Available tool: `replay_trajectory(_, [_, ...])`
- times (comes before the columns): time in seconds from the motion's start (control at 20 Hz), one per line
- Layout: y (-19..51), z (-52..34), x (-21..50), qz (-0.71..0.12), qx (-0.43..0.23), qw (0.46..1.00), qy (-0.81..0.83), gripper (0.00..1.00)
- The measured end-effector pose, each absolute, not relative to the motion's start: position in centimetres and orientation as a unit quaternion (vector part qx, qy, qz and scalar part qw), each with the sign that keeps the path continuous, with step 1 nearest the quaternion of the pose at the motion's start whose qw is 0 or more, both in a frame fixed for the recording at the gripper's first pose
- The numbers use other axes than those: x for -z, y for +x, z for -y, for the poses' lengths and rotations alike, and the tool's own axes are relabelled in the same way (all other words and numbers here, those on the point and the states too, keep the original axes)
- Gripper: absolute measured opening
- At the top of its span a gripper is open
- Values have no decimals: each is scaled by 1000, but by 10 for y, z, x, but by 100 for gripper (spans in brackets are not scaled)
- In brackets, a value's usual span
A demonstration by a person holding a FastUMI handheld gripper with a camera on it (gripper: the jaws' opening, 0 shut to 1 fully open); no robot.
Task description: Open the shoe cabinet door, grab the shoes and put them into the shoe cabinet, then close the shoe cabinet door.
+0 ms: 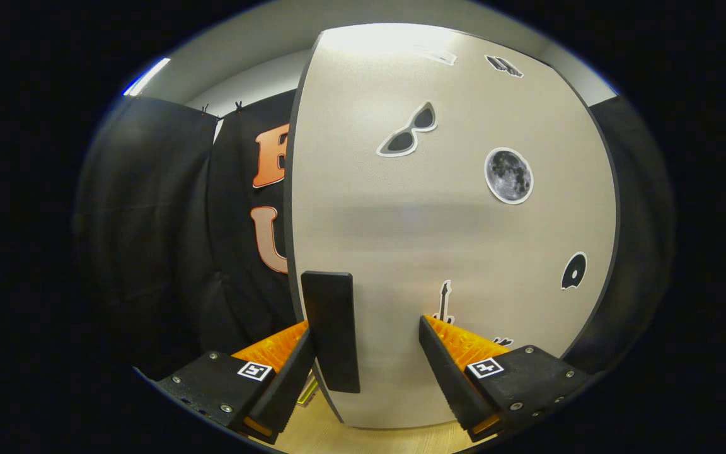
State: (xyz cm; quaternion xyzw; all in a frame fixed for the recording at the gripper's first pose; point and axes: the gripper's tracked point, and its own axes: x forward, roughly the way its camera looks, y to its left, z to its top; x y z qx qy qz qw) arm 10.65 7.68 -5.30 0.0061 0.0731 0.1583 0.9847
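Light comes from above: the top of the pale cabinet door [451, 208] is washed out to near white by glare, and a ceiling strip light [147, 77] shows as a bright streak beyond the dark cloth wall [149, 239]. Lower down the door dims to an even grey, with a soft, blurred darker band across its middle. The fisheye bends the door's straight edges into strong curves – worse toward the rim, where detail smears. The parted gripper [369, 366] fingers and the handle [331, 331] between them stay sharp – the floor [312, 435] below is dim
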Motion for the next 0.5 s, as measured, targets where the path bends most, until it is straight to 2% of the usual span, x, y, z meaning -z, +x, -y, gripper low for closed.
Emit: replay_trajectory(0.5, [78,-64,30,-53,-141,988,23,97])
